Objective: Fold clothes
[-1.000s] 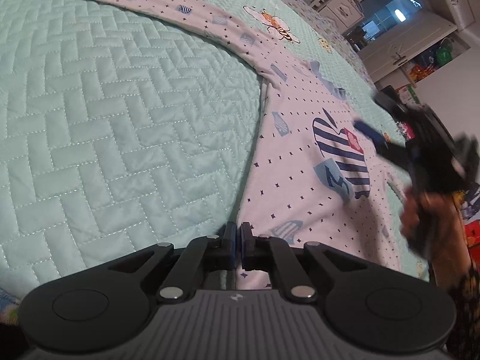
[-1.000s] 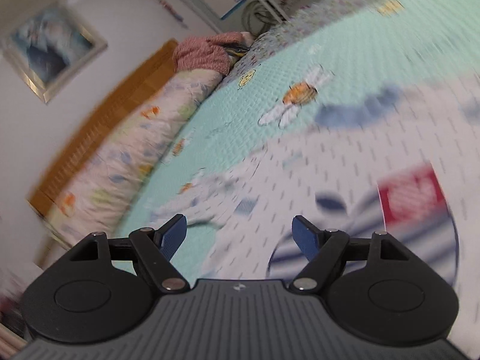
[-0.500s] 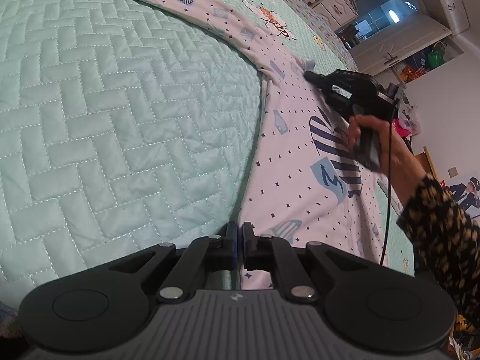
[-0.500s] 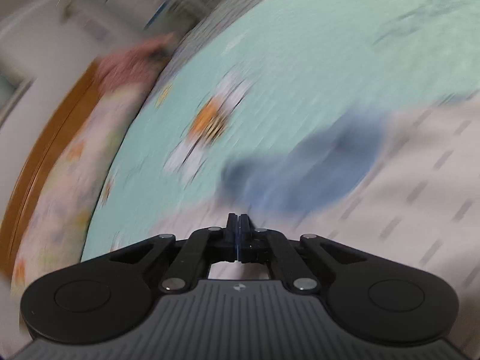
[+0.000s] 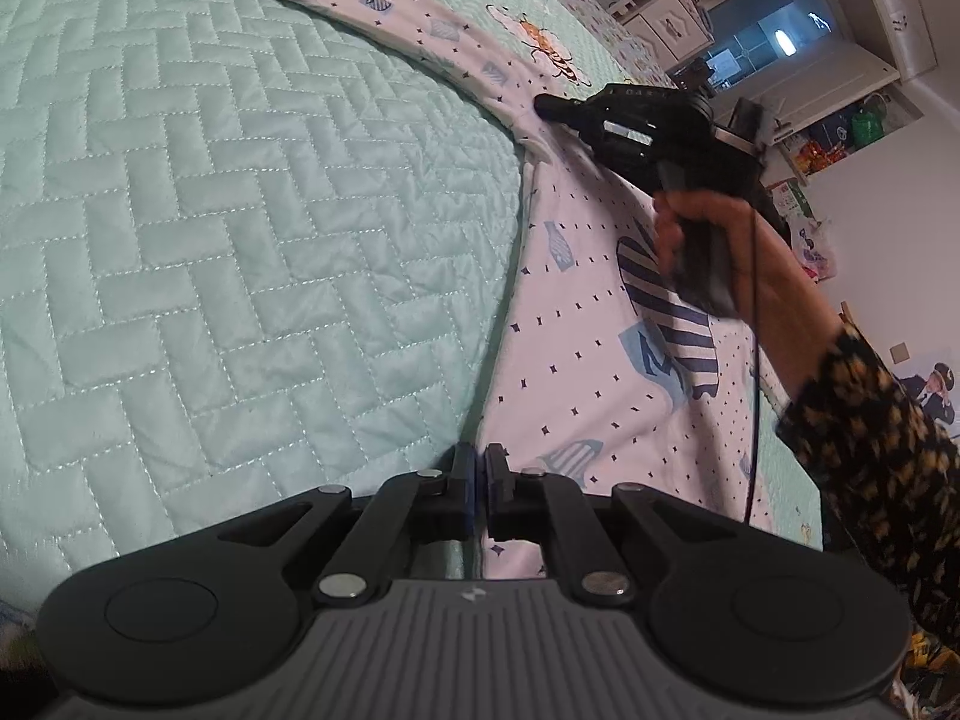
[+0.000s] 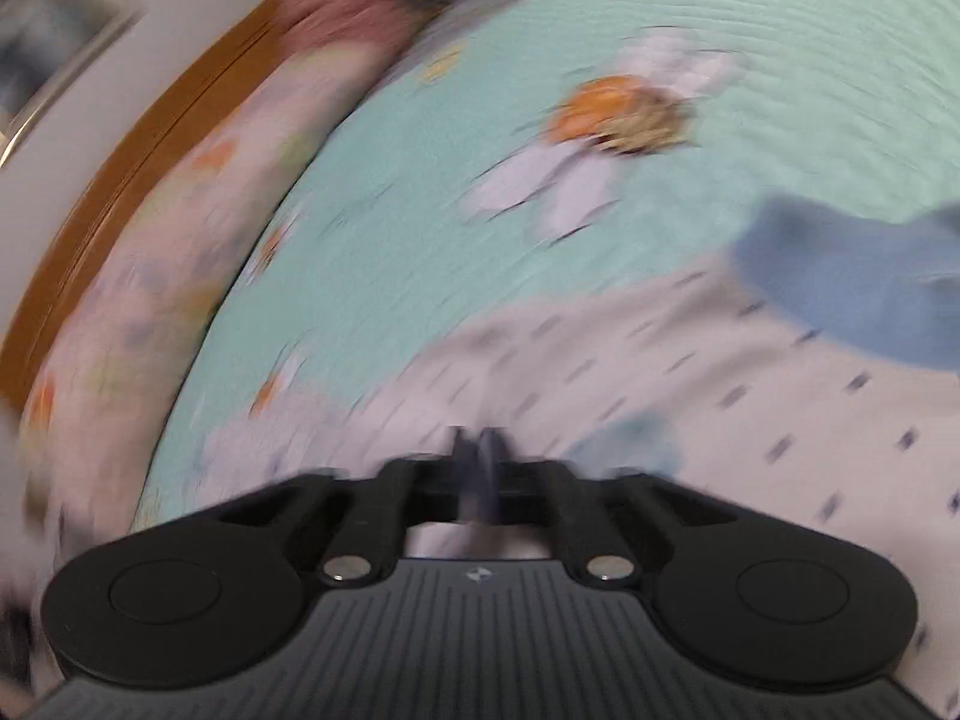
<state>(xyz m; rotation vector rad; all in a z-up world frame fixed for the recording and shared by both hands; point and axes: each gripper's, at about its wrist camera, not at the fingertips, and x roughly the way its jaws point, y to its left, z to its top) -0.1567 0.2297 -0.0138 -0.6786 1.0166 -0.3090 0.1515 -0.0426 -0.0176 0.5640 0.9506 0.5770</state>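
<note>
1. A white printed shirt [image 5: 600, 324] is lying flat on a mint quilt [image 5: 240, 228], its sleeve [image 5: 420, 18] stretching toward the far left.
2. The left gripper [image 5: 479, 468] is sitting at the shirt's near edge, its jaws together and pinching the hem.
3. The right gripper [image 5: 549, 105] is reaching the far armpit, where sleeve meets body; a hand [image 5: 714, 240] in a patterned cuff [image 5: 870, 420] is holding it.
4. In the blurred right wrist view, that gripper [image 6: 479, 462] is showing its jaws together over the shirt [image 6: 660, 372]; whether cloth is caught between them cannot be told.
5. The blue collar [image 6: 852, 276] is lying to the right, beyond the gripper.
</note>
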